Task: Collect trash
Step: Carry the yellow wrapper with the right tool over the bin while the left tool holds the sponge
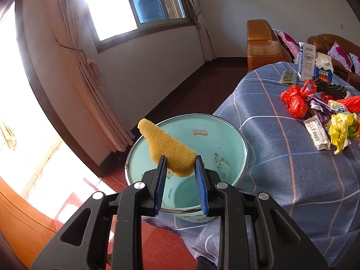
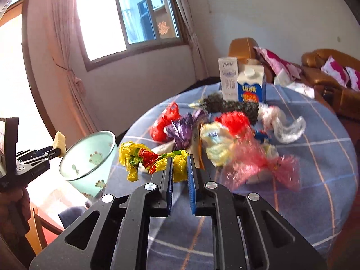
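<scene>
Left wrist view: left tool (image 1: 181, 160) pinching a yellow-brown sponge (image 1: 167, 149) by its lower end, held just above the open mouth of a pale green bucket (image 1: 225, 139). Bucket beside the bench (image 1: 281, 148), which wears a blue checked cloth. Bucket looks empty inside, as far as can be seen. Farther along the bench, a heap of trash (image 1: 324, 112) — red bags, crumpled wrappers, a black net — with two milk cartons (image 1: 315, 66) standing behind it.

Right wrist view: right tool (image 2: 180, 165) pressed nearly together on a crumpled yellow wrapper (image 2: 146, 157), pads nipping one end while the rest trails out toward the bucket. Wrapper seems lifted clear of the cloth, though hard to be sure. Pile behind blurred. Left tool and sponge visible at the left edge, a hand below gripping the handle.

Step in hand, by judgement: two pieces picked, both bound for the bucket. Next move for the left — spread the pads and drop the sponge. For the right — carry the wrapper across over the rim, keeping the grip firm on so thin a hold.
</scene>
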Tool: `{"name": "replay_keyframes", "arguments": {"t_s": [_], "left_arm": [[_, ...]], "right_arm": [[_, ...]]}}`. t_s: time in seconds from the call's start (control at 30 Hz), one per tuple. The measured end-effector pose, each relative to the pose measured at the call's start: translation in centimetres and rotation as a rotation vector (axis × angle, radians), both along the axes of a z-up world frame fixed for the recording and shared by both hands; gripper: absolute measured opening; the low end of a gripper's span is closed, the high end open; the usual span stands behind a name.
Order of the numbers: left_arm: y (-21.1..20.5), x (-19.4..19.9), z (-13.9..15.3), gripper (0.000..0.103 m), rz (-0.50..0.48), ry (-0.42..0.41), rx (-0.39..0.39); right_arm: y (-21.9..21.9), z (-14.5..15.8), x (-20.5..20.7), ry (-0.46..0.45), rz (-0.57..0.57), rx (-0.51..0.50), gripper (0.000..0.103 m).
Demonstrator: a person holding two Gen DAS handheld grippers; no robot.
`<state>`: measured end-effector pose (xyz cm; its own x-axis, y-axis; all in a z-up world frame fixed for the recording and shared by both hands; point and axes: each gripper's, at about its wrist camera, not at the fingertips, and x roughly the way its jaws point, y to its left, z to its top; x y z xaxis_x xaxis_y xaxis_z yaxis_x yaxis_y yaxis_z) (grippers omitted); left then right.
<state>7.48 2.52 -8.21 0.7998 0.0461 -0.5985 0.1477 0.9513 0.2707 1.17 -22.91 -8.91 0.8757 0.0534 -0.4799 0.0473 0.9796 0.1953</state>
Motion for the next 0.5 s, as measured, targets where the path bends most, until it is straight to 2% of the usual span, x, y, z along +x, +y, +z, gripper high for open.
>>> {"name": "replay_keyframes", "arguments": {"t_s": [0.33,0.5], "left_arm": [[1.1,1.7,-1.3,0.025,0.052,0.001,0.164],[1.9,2.5,-1.9,0.025,0.07,0.008,0.204]], "right_arm": [[5.0,0.8,5.5,-0.021,0.095,-0.106,0.012],[7.4,0.8,8.2,-0.019,0.146,-0.137,0.012]]}}
